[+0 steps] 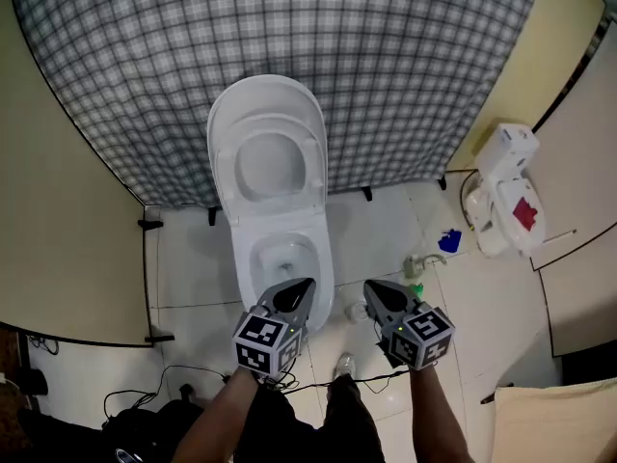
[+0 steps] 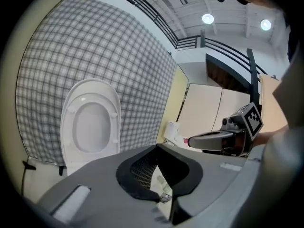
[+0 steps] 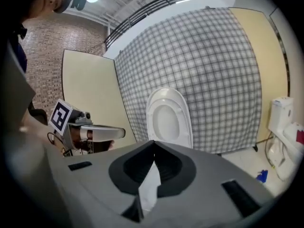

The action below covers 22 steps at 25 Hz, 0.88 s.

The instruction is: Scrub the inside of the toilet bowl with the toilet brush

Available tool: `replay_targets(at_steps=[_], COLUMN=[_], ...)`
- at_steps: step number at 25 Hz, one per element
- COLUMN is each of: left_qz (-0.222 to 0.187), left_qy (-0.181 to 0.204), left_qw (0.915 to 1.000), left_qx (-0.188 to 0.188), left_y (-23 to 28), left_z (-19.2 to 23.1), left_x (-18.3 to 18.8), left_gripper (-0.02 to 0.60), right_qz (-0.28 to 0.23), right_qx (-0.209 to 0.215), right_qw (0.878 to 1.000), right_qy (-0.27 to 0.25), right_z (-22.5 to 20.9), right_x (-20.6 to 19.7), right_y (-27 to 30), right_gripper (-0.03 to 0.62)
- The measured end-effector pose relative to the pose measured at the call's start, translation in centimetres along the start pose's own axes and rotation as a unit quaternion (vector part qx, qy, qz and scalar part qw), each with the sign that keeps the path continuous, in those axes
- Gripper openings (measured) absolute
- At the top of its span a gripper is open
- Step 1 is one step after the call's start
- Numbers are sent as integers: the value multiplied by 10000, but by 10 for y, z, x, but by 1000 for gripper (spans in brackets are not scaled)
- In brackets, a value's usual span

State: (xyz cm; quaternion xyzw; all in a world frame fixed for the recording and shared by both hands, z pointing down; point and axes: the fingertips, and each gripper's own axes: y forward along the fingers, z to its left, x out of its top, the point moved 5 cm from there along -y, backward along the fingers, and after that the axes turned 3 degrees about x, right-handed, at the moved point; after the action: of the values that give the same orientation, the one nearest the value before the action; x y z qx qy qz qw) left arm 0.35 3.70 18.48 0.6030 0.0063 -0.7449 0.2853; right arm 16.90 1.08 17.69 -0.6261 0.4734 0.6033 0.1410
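A white toilet [image 1: 281,258] stands against a checked backdrop with its seat and lid [image 1: 265,152] raised; the bowl is open and wet-looking. My left gripper [image 1: 297,295] hovers over the bowl's near rim, jaws shut with nothing between them. My right gripper [image 1: 374,297] hangs beside the toilet's right side over the floor, also shut and holding nothing. In the left gripper view the lid [image 2: 90,122] shows past the left gripper [image 2: 156,147], with the right gripper [image 2: 209,139] at the right. The right gripper view has the right gripper [image 3: 153,144] before the lid [image 3: 166,118]. I cannot make out a toilet brush.
A white object with a red patch [image 1: 506,201] stands on the floor at the right. Small blue [image 1: 449,241] and green [image 1: 415,290] items and a pale bottle [image 1: 416,262] lie between it and the toilet. Cables [image 1: 145,394] trail at lower left. Beige panels [image 1: 67,210] close both sides.
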Motion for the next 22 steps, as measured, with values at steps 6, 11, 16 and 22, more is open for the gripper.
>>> replay_targets(at_steps=[6, 11, 16, 22], left_qz=[264, 614, 994, 1331], left_qy=[-155, -282, -447, -557], left_qw=[9993, 9971, 9935, 9892], left_qx=[-204, -354, -342, -250], left_y=[35, 65, 92, 131], left_z=[-6, -7, 1, 16], left_x=[-47, -109, -181, -249], left_gripper=[8, 6, 8, 6], right_qz=[371, 477, 963, 1511], right_qx=[-309, -719, -1126, -1490], right_qw=[9987, 9957, 9875, 9750], right_qy=[160, 339, 535, 666], right_z=[-28, -61, -97, -158], right_x=[-65, -130, -224, -311], right_y=[4, 11, 21, 40], right_gripper=[0, 11, 34, 215])
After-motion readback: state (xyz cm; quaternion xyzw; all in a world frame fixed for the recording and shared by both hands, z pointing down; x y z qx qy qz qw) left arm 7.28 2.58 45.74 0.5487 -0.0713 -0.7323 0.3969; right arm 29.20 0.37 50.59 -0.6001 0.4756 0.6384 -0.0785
